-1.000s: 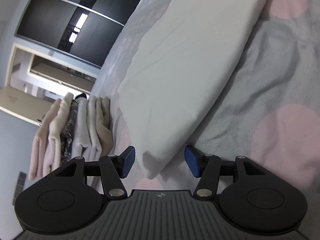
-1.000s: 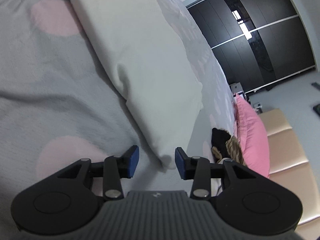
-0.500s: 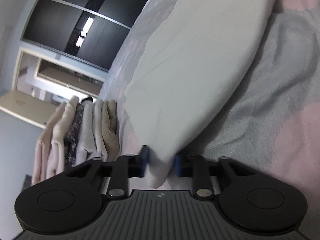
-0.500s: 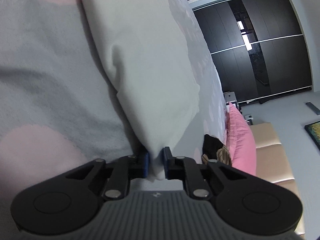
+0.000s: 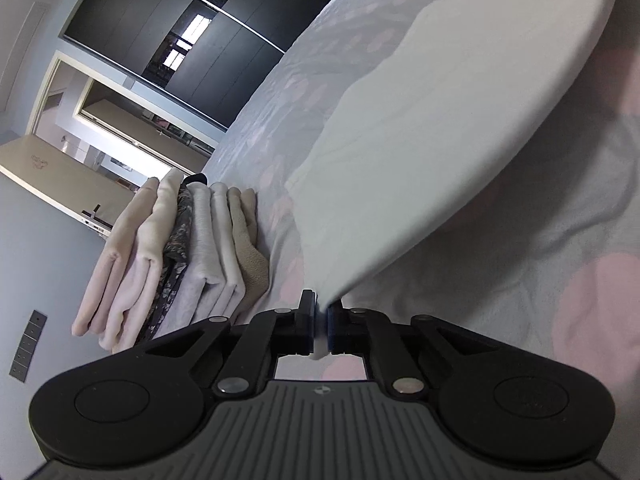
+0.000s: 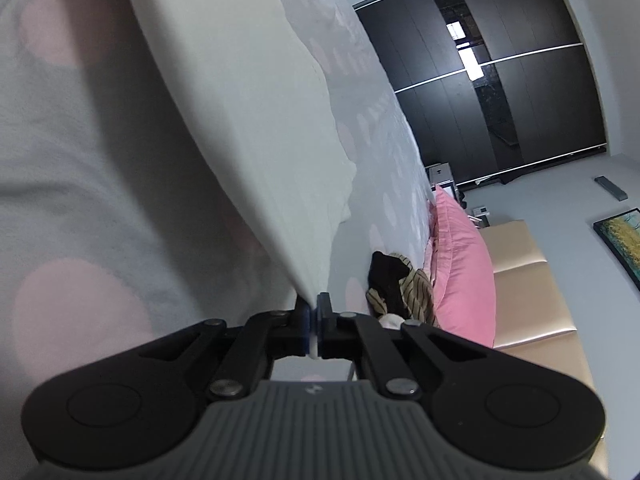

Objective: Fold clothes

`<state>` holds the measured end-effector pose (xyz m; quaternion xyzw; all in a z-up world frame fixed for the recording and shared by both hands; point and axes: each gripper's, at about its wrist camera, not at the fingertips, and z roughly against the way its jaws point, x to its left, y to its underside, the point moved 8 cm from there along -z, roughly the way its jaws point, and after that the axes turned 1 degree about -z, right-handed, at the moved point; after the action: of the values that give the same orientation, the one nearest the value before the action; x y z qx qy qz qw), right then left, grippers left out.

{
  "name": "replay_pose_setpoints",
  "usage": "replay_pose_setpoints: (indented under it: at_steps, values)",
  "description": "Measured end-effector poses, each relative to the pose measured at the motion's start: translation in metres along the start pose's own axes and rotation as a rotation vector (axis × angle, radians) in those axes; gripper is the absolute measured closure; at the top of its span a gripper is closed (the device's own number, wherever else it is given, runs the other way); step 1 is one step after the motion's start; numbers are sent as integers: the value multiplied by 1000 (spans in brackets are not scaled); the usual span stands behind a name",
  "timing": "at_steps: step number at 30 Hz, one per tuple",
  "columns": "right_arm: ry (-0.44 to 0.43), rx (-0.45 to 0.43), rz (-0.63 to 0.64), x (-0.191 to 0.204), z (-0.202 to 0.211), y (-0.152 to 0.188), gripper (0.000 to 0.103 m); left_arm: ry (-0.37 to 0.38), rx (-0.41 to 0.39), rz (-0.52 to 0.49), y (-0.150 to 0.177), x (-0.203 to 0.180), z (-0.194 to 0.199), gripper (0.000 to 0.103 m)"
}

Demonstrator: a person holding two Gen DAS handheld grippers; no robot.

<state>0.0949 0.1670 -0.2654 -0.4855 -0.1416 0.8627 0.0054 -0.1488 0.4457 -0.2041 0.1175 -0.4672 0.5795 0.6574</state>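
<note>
Two tools, left tool [image 5: 322, 320] and right tool [image 6: 313, 326], each pinch the white garment [image 5: 440, 120] over a pink-dotted grey bedspread [image 5: 560, 280].

Both tools are now clamping the white garment [image 5: 432, 128], where a second ago their jaws were standing wide apart on either side of its near corners. The left tool [image 5: 321, 320] is pinching one corner tight between its blue pads, and the right tool [image 6: 313, 326] is doing the same with the other corner. The cloth is lifting off the bed [image 5: 540, 248]: its near edge is rising away from the spotted cover, stretching taut and casting a shadow beneath, instead of lying flat.
</note>
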Motion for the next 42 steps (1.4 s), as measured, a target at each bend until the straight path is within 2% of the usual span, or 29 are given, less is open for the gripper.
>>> replay_pose_setpoints:
  at_steps: [7, 11, 14, 17, 23, 34, 38, 42]
  values:
    - [-103, 12, 34, -1, 61, 12, 100, 98, -10, -35, 25, 6, 53, 100]
    - [-161, 12, 84, 13, 101, 28, 100, 151, -9, -36, 44, 5, 83, 100]
    - [-210, 19, 122, 30, 120, 38, 100, 179, -2, -74, 59, -4, 97, 100]
    - [-250, 26, 161, 47, 132, 46, 100, 218, 20, -111, 70, -19, 96, 100]
    - [-300, 39, 204, 71, 125, 55, 100, 290, 81, -145, 85, -46, 81, 99]
    - [-333, 44, 287, 103, 125, 64, 96, 314, 154, -238, 100, -73, 61, 99]
    - [-336, 43, 300, 105, 128, 64, 94, 321, 169, -245, 101, -75, 62, 95]
    - [-359, 3, 284, 105, 143, 58, 92, 343, 157, -244, 98, -78, 72, 78]
